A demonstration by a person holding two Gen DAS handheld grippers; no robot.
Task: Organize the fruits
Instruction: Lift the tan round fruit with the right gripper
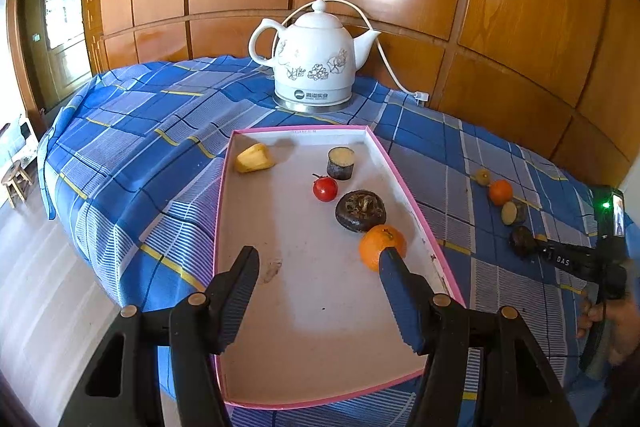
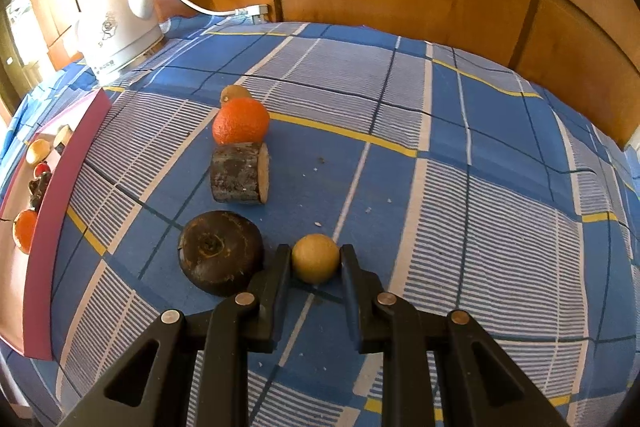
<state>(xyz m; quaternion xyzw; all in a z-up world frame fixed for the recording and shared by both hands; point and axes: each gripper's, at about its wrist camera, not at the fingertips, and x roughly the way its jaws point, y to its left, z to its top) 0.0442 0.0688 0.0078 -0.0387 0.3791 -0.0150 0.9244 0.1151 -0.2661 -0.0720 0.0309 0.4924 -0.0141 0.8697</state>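
- The right gripper (image 2: 315, 257) sits closest to the lens, clenched on a small tan round fruit (image 2: 315, 258); both pads touch its sides just above the blue checked cloth (image 2: 460, 147) covering the desk.
- I judge that fruit light and firm, but round and smooth, so it could roll out if pinched off-centre; a hold across its widest part looks right.
- Just left of it lies a dark flat round fruit (image 2: 220, 253), then a dark cut cylinder (image 2: 239, 178) lying on its side, an orange (image 2: 241, 121), and a small brownish fruit (image 2: 236, 91) behind, all in a loose row.
- The left gripper (image 1: 320, 255) hangs released over the pink-edged tray (image 1: 304, 311), with nothing between its pads, though its right tip sits in front of an orange in the tray (image 1: 374, 247).
- The tray also holds a yellow piece (image 1: 255, 158), a small red fruit (image 1: 325, 188), a dark cut cylinder in the tray (image 1: 341, 163) standing upright, and a dark lumpy fruit (image 1: 360, 209).
- The oranges should bear a firm squeeze; the red fruit looks softer and probably needs a gentle hold.
- A white kettle (image 1: 314, 61) stands behind the tray, well clear.
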